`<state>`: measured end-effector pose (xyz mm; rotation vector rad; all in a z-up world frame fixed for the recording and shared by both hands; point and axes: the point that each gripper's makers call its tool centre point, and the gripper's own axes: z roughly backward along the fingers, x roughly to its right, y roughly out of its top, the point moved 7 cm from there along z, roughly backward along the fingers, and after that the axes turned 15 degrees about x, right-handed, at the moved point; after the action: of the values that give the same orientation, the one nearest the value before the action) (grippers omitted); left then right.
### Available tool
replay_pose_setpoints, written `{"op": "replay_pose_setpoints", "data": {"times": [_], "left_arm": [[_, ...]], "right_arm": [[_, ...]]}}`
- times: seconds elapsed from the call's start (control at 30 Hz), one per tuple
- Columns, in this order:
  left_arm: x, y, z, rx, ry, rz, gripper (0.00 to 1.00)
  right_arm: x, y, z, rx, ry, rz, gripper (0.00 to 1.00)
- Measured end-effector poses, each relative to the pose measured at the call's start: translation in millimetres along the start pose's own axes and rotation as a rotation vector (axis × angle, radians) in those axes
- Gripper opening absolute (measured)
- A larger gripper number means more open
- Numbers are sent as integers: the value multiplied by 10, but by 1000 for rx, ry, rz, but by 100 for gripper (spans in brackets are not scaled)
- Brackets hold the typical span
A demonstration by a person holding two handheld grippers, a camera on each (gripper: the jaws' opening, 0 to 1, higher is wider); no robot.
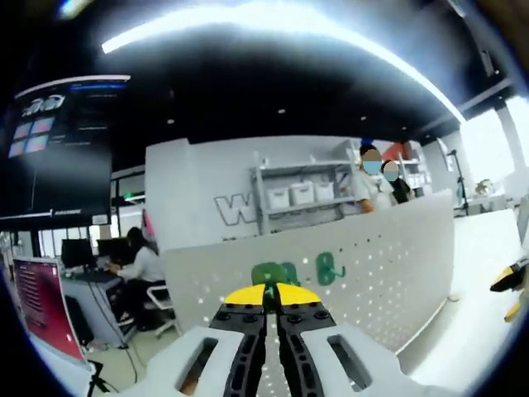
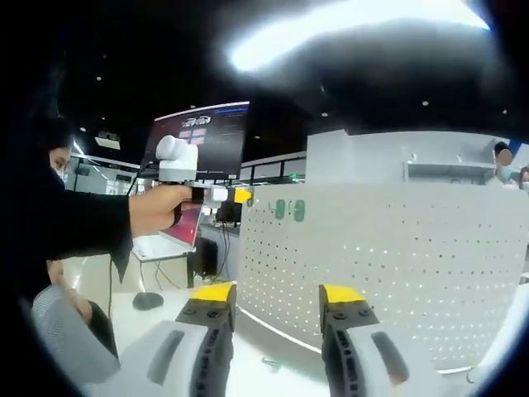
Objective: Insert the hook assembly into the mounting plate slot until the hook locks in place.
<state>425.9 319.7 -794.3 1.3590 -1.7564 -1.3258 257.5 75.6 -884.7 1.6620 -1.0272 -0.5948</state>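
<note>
A white perforated mounting plate (image 1: 388,248) stands upright on the table, with green hooks (image 1: 328,266) hanging on its face. My left gripper (image 1: 273,294) points at it with its yellow-tipped jaws pressed together; a green hook (image 1: 269,273) shows just beyond the tips, and contact cannot be judged. In the right gripper view, a hand holds the left gripper (image 2: 241,195) at the upper left edge of the plate (image 2: 397,265), near two green hooks (image 2: 289,209). My right gripper (image 2: 277,294) stands open before the plate with nothing between its fingers. A small green piece (image 2: 271,361) lies on the table below.
The white table (image 1: 488,331) runs along the plate's foot. The right gripper's yellow and black tip (image 1: 512,277) enters at the right. Behind are a shelf with white bins (image 1: 302,194), people, desks with monitors (image 1: 78,252) and a dark screen (image 2: 198,136).
</note>
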Motion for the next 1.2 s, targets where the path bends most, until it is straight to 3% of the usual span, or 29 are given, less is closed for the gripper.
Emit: {"op": "replay_pose_setpoints", "data": {"times": [0.47,1.2], "left_arm": [[-212,-215,-277,0,29,-37,3],[-267,-411,-420,18,29,-50,3]], "right_arm": [[40,-99,10,-34,-10,0,38],[117,-241,39,-86,-37,-18,38]]}}
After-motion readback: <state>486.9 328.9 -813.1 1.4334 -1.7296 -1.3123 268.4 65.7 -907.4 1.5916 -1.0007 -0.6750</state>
